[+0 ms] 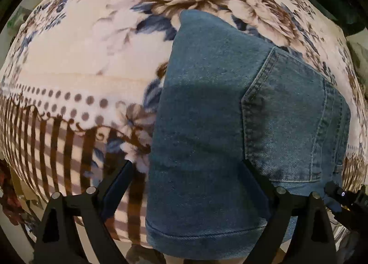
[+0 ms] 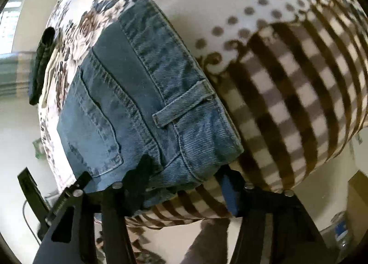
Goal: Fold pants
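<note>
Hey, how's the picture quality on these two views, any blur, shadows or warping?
Left wrist view: sharp, a soft shadow crossing the jeans, fisheye bulging the blanket. Right wrist view: the blanket's stripes smeared by blur, bright window glare at left.

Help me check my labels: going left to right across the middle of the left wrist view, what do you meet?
Floral blanket's dotted border → plain folded denim of the jeans → stitched back pocket → floral blanket again at the right edge.
</note>
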`<state>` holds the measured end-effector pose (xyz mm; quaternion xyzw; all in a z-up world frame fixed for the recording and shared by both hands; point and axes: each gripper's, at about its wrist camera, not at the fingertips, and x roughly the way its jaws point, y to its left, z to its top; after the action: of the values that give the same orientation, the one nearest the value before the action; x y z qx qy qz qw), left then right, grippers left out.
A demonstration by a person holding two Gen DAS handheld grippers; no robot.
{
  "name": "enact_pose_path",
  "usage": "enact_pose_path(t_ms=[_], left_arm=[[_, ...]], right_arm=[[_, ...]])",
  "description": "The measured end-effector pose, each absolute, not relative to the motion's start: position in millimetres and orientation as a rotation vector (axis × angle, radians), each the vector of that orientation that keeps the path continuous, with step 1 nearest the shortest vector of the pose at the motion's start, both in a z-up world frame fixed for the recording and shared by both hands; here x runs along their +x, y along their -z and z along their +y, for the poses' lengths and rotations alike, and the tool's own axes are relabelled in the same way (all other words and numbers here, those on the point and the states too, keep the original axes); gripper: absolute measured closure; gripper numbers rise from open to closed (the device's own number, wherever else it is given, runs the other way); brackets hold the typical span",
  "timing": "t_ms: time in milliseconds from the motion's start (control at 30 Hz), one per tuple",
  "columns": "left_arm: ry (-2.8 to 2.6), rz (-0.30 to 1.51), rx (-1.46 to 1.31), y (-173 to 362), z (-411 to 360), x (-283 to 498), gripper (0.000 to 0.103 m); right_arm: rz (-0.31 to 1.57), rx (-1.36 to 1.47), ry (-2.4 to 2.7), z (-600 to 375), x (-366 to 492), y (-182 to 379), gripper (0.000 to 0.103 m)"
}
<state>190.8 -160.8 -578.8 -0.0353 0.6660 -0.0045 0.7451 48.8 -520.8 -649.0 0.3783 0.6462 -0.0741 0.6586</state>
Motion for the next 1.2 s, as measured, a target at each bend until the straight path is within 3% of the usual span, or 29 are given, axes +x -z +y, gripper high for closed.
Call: enact_pose_path(t_ms=[300,367,567,733,833,1067,1200], left_arm=[[0.013,1.48,-0.129,595,-160,187,0.008],[0.007,1.484,-0.147,596,-158,186,0.008],[0.094,1.471,-0.397,592,-128,183,0.008],[0.183,1.466,-0.644,606,-103,188,0.008],[0.209,1.487,-0.705,622,-99,194,0.008],[0.254,1.502,-0.754,629,-100,205,0.008],[0.258,1.501,-0.77,632,-97,203,0.008]], right_arm=[[1.483,0.899,0.243,-525,50,667,0.051],[1.488,0.925,0.231,-526,53,669,0.048],[1.42,1.166,0.018,-536,40,673,0.023],[1.38,1.267,-0.103,-516,38,702,0.02],[1.318,1.279,-0.114,-504,48,715,0.005],[1.146,1.326,-0.18,-499,63,689,0.003],[1.234,1.269,-0.113,-499,72,715,0.005]])
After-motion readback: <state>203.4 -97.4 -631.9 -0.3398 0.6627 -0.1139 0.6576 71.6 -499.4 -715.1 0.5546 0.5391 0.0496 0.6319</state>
